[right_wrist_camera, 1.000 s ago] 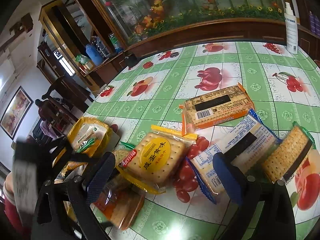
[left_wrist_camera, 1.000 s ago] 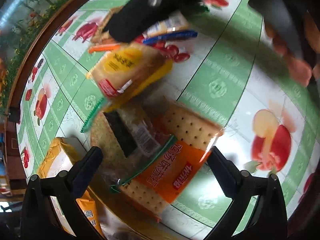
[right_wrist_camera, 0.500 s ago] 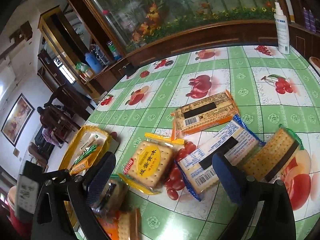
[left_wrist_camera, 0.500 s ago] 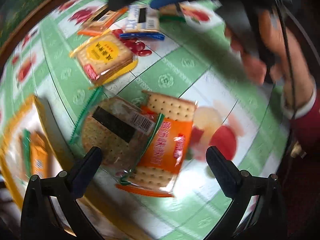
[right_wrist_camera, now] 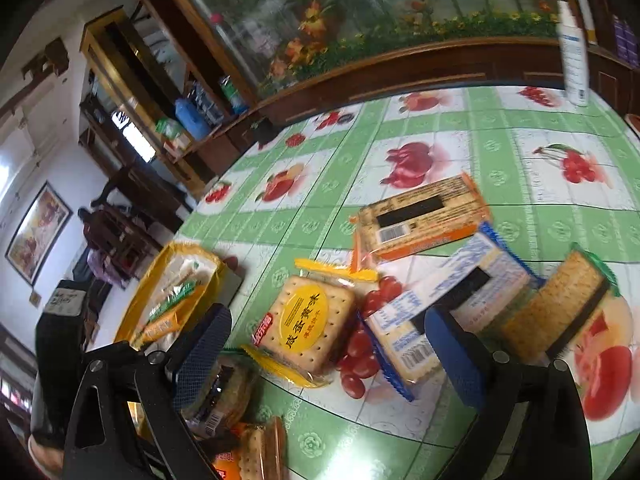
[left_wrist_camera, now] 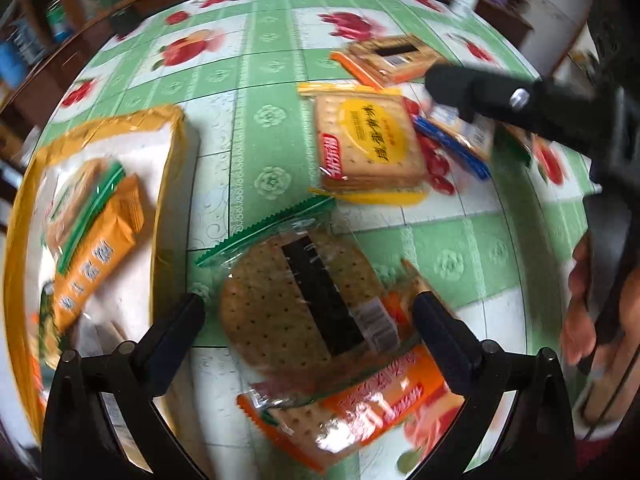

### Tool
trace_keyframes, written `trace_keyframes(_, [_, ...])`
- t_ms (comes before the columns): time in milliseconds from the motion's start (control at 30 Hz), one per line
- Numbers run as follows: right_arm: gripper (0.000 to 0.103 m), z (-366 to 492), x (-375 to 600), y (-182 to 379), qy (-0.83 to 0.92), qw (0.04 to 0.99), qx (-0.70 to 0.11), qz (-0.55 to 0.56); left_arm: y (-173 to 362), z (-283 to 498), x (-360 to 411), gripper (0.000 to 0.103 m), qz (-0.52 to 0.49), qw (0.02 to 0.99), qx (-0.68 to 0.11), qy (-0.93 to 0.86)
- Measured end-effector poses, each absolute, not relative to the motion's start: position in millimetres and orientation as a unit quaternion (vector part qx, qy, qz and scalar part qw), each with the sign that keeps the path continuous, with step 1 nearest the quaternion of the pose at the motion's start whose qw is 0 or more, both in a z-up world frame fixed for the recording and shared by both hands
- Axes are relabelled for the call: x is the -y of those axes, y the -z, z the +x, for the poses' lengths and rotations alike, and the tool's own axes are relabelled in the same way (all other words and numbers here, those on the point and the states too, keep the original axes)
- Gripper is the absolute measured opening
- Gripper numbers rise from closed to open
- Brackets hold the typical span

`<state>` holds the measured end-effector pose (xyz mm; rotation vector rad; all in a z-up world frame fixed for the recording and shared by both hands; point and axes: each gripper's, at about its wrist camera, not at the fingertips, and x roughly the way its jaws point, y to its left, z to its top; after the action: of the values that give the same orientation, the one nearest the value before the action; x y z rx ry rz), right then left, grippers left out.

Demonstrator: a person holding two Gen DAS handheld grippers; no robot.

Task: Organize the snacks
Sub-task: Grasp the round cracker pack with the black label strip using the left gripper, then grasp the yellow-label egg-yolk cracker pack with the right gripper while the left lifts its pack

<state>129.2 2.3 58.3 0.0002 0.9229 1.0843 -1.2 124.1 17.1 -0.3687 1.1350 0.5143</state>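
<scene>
Green-edged cracker pack (left_wrist_camera: 304, 308) between wide left claw (left_wrist_camera: 308, 320)

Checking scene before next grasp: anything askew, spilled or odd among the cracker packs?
Nothing is spilled or visibly torn. One oddity: the green-edged cracker pack lies barcode side up, overlapping the orange cracker pack, between the open left gripper fingers. Other packs lie scattered at mixed angles beside the yellow tray, which already holds some packs.
</scene>
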Motion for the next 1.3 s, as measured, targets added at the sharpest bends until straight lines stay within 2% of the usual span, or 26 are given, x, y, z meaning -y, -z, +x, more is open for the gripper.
trace_keyframes(133, [0.098, 118.6, -26.6, -51.3, -0.496, 0.755, -0.426, -0.047, -17.1, -7.8, -127.0, 0.103, -0.201, 0.799, -0.492, -0.281])
trace_keyframes(267, [0.092, 103.6, -51.7, -45.8, -0.492, 0.752, -0.431, -0.082, -9.9, -17.9, -130.5, 0.103, -0.188, 0.793, -0.489, -0.312])
trace_keyframes(433, [0.091, 98.3, -73.8, -38.0, -0.452, 0.765, -0.442, -0.122, -6.7, -26.2, -148.6, 0.103, -0.185, 0.784, -0.484, -0.344])
trace_keyframes(700, [0.091, 69.6, -100.7, -26.4, -0.418, 0.780, -0.414, -0.215, -6.4, -33.2, -152.6, 0.103, -0.181, 0.786, -0.479, -0.346])
trace_keyframes(900, [0.093, 88.4, -88.2, -19.1, -0.392, 0.788, -0.435, -0.192, -5.7, -28.8, -156.8, 0.103, -0.186, 0.785, -0.466, -0.362])
trace_keyframes(1033, [0.088, 86.5, -91.5, -18.4, -0.399, 0.792, -0.411, -0.210, -5.1, -27.5, -156.3, 0.103, -0.178, 0.791, -0.461, -0.359])
trace_keyframes(1067, [0.081, 85.0, -88.3, -19.4, -0.403, 0.792, -0.408, -0.209, -5.0, -27.7, -155.1, 0.103, -0.173, 0.795, -0.459, -0.357])
trace_keyframes(1100, [0.070, 84.2, -82.9, -21.4, -0.407, 0.793, -0.403, -0.206, -5.3, -28.1, -153.5, 0.101, -0.171, 0.800, -0.456, -0.351])
trace_keyframes(1167, [0.070, 85.5, -70.3, -22.3, -0.412, 0.794, -0.402, -0.195, -7.6, -29.5, -151.4, 0.088, -0.172, 0.808, -0.450, -0.340])
trace_keyframes(1200, [0.070, 85.2, -65.6, -22.4, -0.411, 0.797, -0.398, -0.193, -10.3, -30.4, -149.5, 0.076, -0.164, 0.811, -0.446, -0.341])
trace_keyframes(1300, [0.070, 84.8, -48.4, -25.9, -0.418, 0.800, -0.395, -0.171, -11.3, -32.0, -147.5, 0.076, -0.167, 0.821, -0.440, -0.325])
